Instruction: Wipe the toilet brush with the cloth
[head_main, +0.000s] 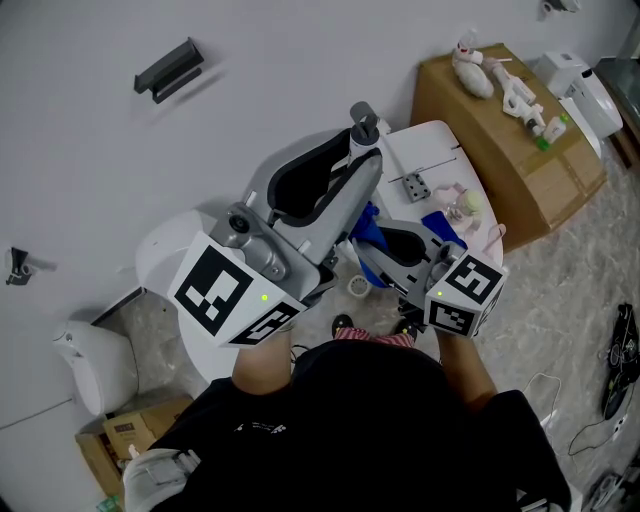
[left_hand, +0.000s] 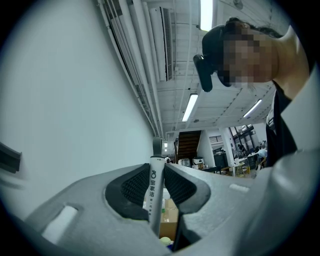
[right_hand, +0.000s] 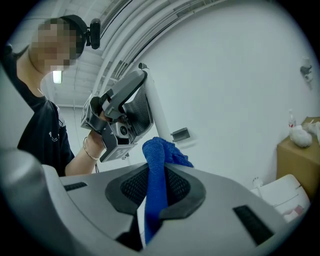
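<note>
Wiping is the step in hand, as I judge it: each tool has its thing and the two are close together over the counter (head_main: 437, 138). My left tool (left_hand: 159, 167) is clamped on the brush (left_hand: 154, 196), its pads pressed on the white shaft, which stands nearly upright with its top poking out past the tips. My right tool (right_hand: 157, 170) is closed on the cloth (right_hand: 161, 150), a blue fold pinched between the pads with a bunch sticking out ahead. That bunch sits just beside the shaft, below my left tool's grip; whether it touches I cannot tell. The bristle end is hidden.

Next I would press the bunch against the shaft and draw it along, holding the brush steady, and keep clear of my own left tool.

The counter is round and white, with a grey block (head_main: 417, 186) and a small toy (head_main: 463, 205) near its far edge. Beyond that edge stands a cardboard box (head_main: 500, 150), against a plain white wall (head_main: 90, 150).
</note>
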